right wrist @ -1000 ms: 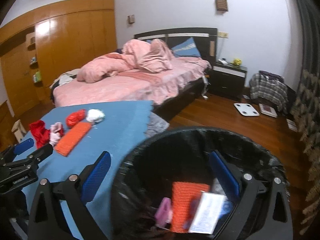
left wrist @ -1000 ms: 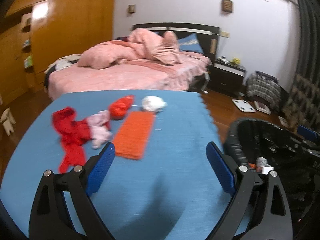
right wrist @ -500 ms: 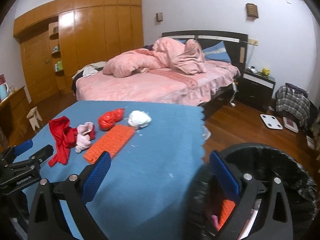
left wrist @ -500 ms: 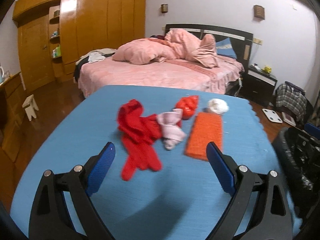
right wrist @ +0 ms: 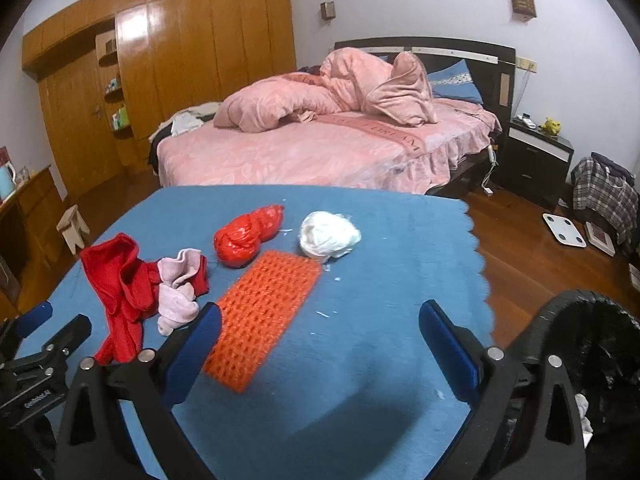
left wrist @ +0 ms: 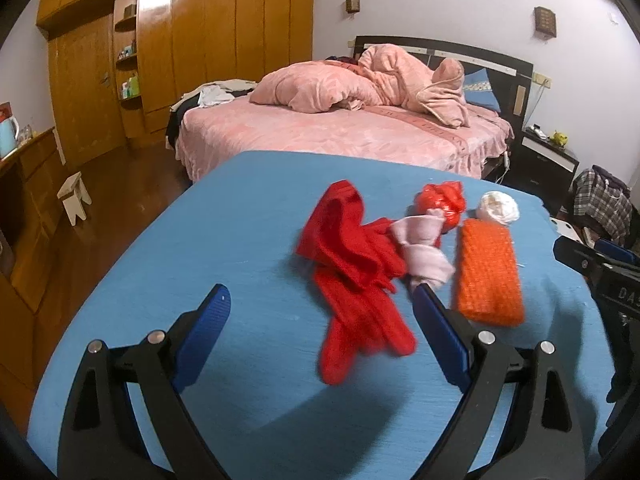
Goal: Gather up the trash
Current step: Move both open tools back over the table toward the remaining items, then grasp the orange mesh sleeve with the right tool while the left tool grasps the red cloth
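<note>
We see the blue table (right wrist: 380, 240) filling mid-frame, the bin (right wrist: 576, 344) at lower right. Red cloth (left wrist: 352, 264) lies centre, orange pad (right wrist: 264, 312) beside it, white wad (right wrist: 328, 236) above. Both the left gripper (left wrist: 320, 320) and the right gripper (right wrist: 320, 332) are released, holding nothing. We judge it best to straddle one piece squarely.
</note>
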`<state>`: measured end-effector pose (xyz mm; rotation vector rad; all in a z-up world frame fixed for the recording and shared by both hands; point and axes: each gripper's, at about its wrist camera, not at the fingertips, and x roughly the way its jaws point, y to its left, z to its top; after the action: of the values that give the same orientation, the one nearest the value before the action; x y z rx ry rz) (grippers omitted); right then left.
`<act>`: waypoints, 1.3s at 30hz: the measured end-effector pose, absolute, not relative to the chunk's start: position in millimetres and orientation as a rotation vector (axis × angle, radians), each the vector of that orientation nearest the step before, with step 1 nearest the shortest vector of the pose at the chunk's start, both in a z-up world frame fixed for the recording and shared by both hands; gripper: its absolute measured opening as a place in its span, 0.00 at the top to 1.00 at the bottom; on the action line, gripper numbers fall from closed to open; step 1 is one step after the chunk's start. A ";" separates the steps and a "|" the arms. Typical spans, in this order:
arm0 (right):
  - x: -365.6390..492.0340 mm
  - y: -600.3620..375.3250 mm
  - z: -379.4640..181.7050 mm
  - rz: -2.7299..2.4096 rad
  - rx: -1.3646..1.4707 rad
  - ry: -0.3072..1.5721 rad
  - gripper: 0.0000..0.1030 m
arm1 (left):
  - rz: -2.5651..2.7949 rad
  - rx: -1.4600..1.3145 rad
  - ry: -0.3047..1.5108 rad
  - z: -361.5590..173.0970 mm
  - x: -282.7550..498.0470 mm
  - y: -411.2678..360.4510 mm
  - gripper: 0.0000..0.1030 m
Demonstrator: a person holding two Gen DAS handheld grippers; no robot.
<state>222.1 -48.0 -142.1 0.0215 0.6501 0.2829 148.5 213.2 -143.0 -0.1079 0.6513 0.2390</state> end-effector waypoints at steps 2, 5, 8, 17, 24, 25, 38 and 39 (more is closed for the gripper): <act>225.0 -42.6 -145.6 0.287 0.013 0.662 0.06 | 0.249 -0.118 0.656 -146.0 148.2 220.0 0.13; 230.1 -31.9 -151.9 0.294 -0.002 0.683 0.06 | 0.260 -0.150 0.661 -148.4 148.3 230.4 0.13; 233.7 -18.7 -159.5 0.309 -0.030 0.706 0.06 | 0.266 -0.172 0.671 -151.2 149.4 237.2 0.13; 239.9 10.7 -179.4 0.333 -0.114 0.792 0.15 | 0.268 -0.183 0.683 -154.7 151.4 238.9 0.14; 239.4 17.2 -183.9 0.383 -0.115 0.814 0.31 | 0.261 -0.180 0.695 -156.8 153.7 237.8 0.17; 238.8 18.1 -184.2 0.397 -0.113 0.815 0.36 | 0.259 -0.179 0.696 -156.7 153.6 237.1 0.17; 234.2 14.7 -179.6 0.489 -0.058 0.799 0.89 | 0.215 -0.172 0.701 -156.0 164.7 222.6 0.22; 234.2 12.3 -179.3 0.485 -0.048 0.797 0.89 | 0.212 -0.174 0.702 -155.8 166.6 221.8 0.23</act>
<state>234.2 12.3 -179.3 -0.0484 0.7969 0.4847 166.6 221.8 -155.8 -0.1736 0.7022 0.2116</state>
